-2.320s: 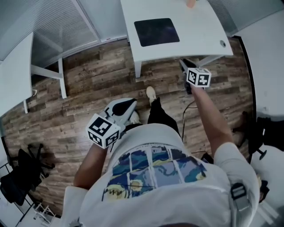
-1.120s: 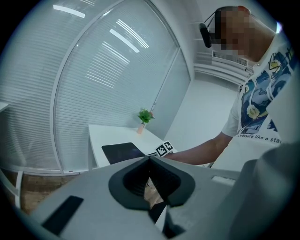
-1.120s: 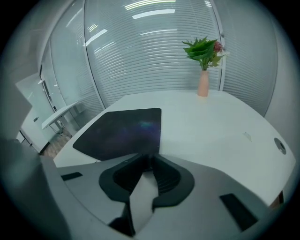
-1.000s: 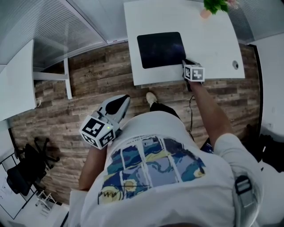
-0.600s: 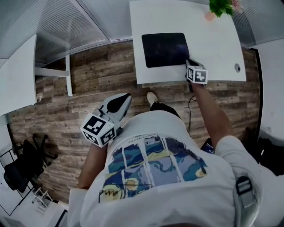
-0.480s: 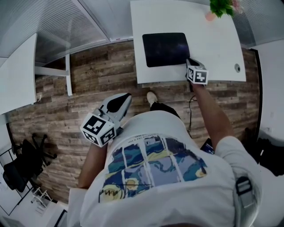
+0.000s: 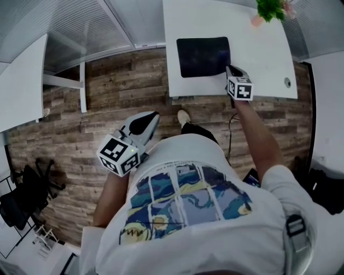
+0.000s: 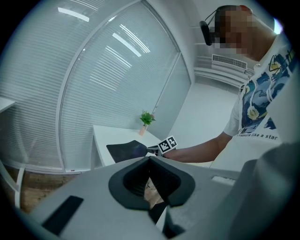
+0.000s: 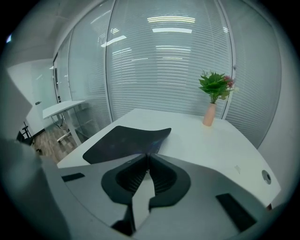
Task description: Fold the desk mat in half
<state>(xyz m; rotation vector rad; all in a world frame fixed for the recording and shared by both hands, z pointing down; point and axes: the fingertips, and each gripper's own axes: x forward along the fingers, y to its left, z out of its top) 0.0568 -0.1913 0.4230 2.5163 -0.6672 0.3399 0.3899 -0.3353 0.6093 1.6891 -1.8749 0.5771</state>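
Standing far left, side desk (image 7: 19,80): white, on thin white legs, well apart from the work.
Office chair (image 7: 24,193): black, at the lower left edge of the head view.
Wood floor (image 7: 107,91): brown planks under both desks and the chair.
Left gripper (image 7: 153,116) (image 8: 150,158): held low in front of the person's body, over the floor and short of the work desk. Its jaws meet tip to tip and hold nothing.
Desk mat (image 7: 201,53) (image 8: 123,150) (image 9: 122,140): dark and rectangular, on the near left part of the work desk. Most of it lies flat. Its near right corner is raised off the surface and curls upward.
Right gripper (image 7: 229,68) (image 9: 147,155): at the end of an outstretched arm, at the mat's near right corner. Its jaws have just been closing, and they pinch that lifted corner, the thin edge of the mat caught between the tips.
Work desk (image 7: 258,48) (image 9: 211,145): white, bare to the right of the mat.
Cable hole (image 7: 287,82) (image 9: 266,176): round, near the desk's right edge.
Plant (image 7: 270,8) (image 8: 146,118) (image 9: 214,86): green leaves in a pink vase (image 9: 209,115), at the desk's far right corner, well apart from the mat.
Blinds (image 9: 164,56): pale horizontal slats behind glass, beyond the desk.
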